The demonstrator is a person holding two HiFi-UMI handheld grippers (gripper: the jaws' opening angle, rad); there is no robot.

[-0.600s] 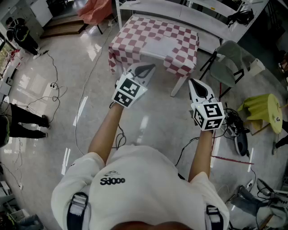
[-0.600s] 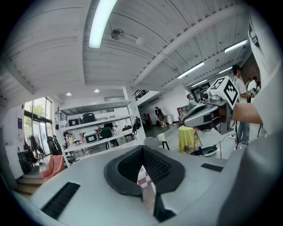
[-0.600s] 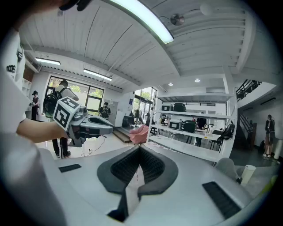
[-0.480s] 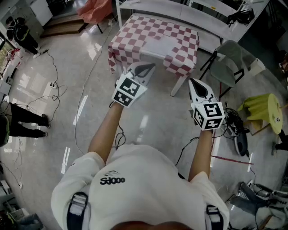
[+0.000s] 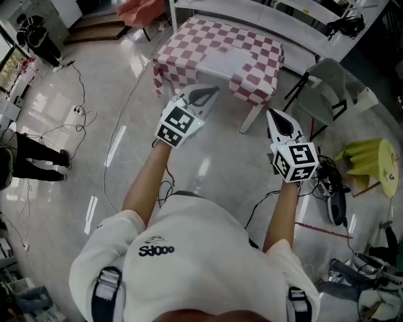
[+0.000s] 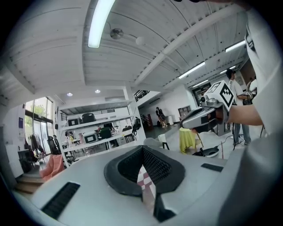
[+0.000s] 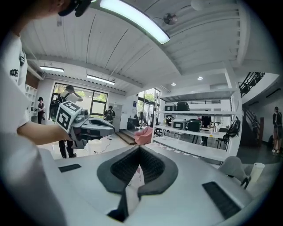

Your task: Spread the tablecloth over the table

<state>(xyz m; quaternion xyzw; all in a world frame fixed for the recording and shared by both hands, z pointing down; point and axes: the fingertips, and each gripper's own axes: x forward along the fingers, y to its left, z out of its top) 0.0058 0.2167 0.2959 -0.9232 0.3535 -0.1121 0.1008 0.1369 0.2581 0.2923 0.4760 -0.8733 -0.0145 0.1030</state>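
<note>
Red-and-white checked tablecloth (image 5: 217,53) already drapes the bench (image 5: 250,119); left tool (image 5: 213,92) and right tool (image 5: 271,114) closed, empty; probably smoothing next

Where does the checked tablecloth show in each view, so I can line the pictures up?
Head view: the tablecloth lies at top centre.
Left gripper view: a red-and-white checked sliver shows low centre, seen past the jaws.
Right gripper view: only a pale, faintly checked sliver shows low centre, past the jaws; it is hard to be sure.
Shared landmark: the pink draped cloth is at top left in the head view, far left in the left gripper view, and centre in the right gripper view.
</note>
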